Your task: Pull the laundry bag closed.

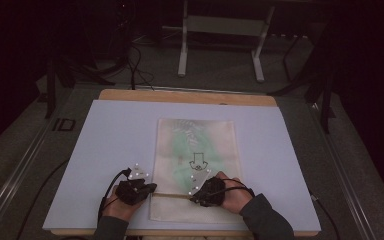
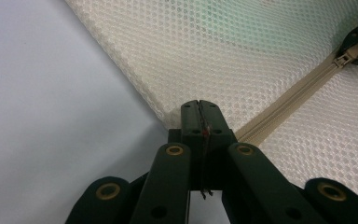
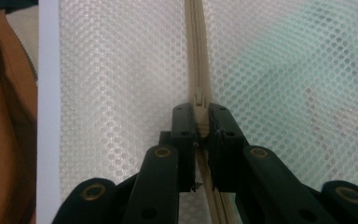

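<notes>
High view shows your left gripper pinching the soft, light cream mesh zip bag at the zipper's end near the pale-blue board's front edge, while your right gripper nips the small beige zipper pull.

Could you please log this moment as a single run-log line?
left gripper: shut on mesh bag corner | right gripper: shut on zipper pull | bag flat on white board

mesh bag: cream honeycomb, green inside | zipper: beige | board: pale lilac
</notes>
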Tool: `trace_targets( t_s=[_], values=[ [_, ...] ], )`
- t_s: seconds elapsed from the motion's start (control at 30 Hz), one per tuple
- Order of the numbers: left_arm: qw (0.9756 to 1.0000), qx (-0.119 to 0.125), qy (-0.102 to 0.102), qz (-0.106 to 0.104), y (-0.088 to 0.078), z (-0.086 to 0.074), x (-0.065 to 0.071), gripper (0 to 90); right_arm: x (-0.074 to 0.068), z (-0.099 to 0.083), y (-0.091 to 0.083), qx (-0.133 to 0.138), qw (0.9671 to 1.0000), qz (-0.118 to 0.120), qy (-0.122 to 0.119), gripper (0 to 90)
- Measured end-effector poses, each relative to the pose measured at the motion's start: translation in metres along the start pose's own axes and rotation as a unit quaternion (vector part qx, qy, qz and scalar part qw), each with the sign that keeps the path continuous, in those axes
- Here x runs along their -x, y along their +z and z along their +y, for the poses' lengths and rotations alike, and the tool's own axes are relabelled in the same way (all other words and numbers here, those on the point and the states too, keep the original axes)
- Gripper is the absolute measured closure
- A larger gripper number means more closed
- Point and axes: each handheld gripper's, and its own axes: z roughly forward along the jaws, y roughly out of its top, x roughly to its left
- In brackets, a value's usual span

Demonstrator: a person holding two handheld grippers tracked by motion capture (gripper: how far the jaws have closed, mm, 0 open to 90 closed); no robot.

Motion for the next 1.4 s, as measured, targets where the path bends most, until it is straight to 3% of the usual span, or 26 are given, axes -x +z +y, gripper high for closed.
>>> trace_targets(
  t_s=[1.4],
  values=[
    [1.0000,0.000,-0.002,0.000,0.000,0.000,0.000,89.5,0.000,-0.019,-0.011,-0.008,0.9999,-0.002,0.013,82.4]
  ],
)
